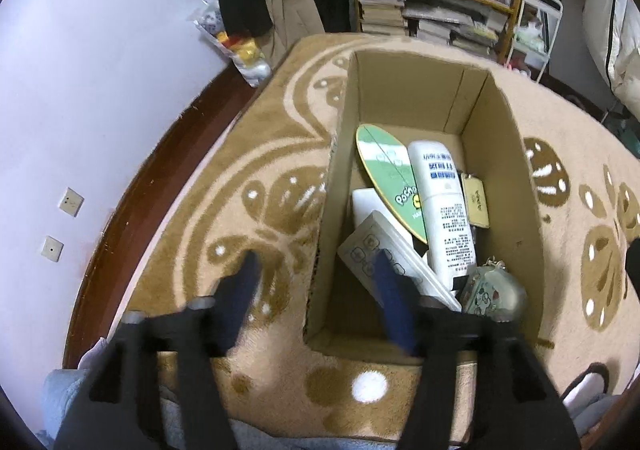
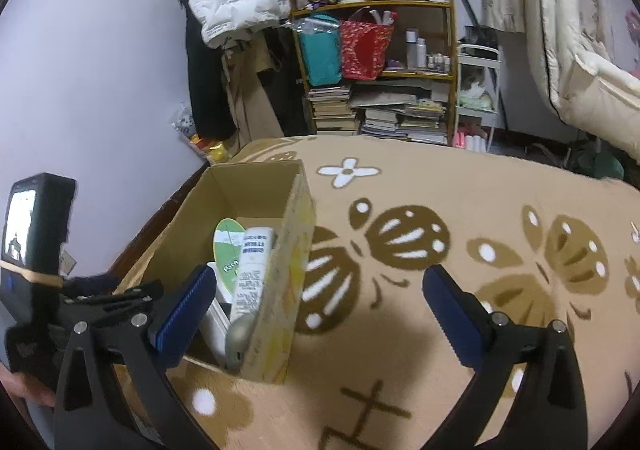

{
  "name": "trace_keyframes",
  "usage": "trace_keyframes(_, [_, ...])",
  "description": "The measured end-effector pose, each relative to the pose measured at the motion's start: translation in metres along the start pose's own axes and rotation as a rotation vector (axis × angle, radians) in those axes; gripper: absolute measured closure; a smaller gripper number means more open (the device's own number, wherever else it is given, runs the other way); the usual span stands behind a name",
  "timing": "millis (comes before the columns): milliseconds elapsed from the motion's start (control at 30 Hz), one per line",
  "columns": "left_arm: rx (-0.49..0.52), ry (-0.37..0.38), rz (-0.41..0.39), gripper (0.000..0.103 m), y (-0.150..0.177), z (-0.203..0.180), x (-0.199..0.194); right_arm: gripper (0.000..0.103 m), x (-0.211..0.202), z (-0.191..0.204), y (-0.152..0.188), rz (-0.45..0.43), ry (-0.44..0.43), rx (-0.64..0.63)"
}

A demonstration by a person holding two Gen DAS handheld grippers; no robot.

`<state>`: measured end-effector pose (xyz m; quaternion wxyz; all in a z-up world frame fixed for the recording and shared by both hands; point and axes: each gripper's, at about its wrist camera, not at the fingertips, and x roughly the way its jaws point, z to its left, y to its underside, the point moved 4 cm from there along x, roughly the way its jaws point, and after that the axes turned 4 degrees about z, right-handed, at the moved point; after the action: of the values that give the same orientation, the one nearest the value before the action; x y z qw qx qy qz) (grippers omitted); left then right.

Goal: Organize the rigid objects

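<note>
On the patterned carpet (image 1: 248, 178) an open cardboard box (image 1: 516, 178) is set, already holding a white bottle (image 1: 442, 206), a green oval card (image 1: 390, 178), a white flat box (image 1: 384, 250) and a small green pouch (image 1: 494, 292), all loosely piled. Both tongs are held spread and empty: the left gripper (image 1: 316, 282) straddles the box's near-left wall, the right gripper (image 2: 316, 298) its right wall. A descending finger could be caught on a wall, and the box tipped or dragged. Beyond, a cluttered shelf (image 2: 372, 6) is seen, well apart.
</note>
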<state>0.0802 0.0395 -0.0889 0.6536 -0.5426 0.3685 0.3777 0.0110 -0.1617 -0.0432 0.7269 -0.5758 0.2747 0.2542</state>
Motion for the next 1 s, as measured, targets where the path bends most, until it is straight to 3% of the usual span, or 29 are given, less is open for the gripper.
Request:
trace_keyframes(100, [-0.016, -0.013, -0.065, 0.007, 0.001, 0.005, -0.017, 0.000, -0.008, -0.012, 0.007, -0.007, -0.006, 0.016])
trace_keyframes(133, [-0.019, -0.011, -0.082, 0.005, 0.002, 0.005, -0.022, 0.000, -0.010, -0.014, 0.008, -0.013, -0.011, 0.018])
trace_keyframes(300, [0.007, 0.030, -0.149, 0.004, 0.009, 0.003, -0.046, 0.000, -0.027, -0.021, 0.012, -0.060, -0.010, 0.036])
trace_keyframes(567, [0.058, 0.021, -0.313, 0.004, 0.026, -0.004, -0.091, 0.000, -0.056, -0.022, 0.018, -0.175, -0.008, 0.018])
trace_keyframes(1000, [0.104, 0.037, -0.472, 0.003, 0.046, -0.011, -0.132, 0.000, -0.074, -0.032, 0.020, -0.219, 0.013, 0.066])
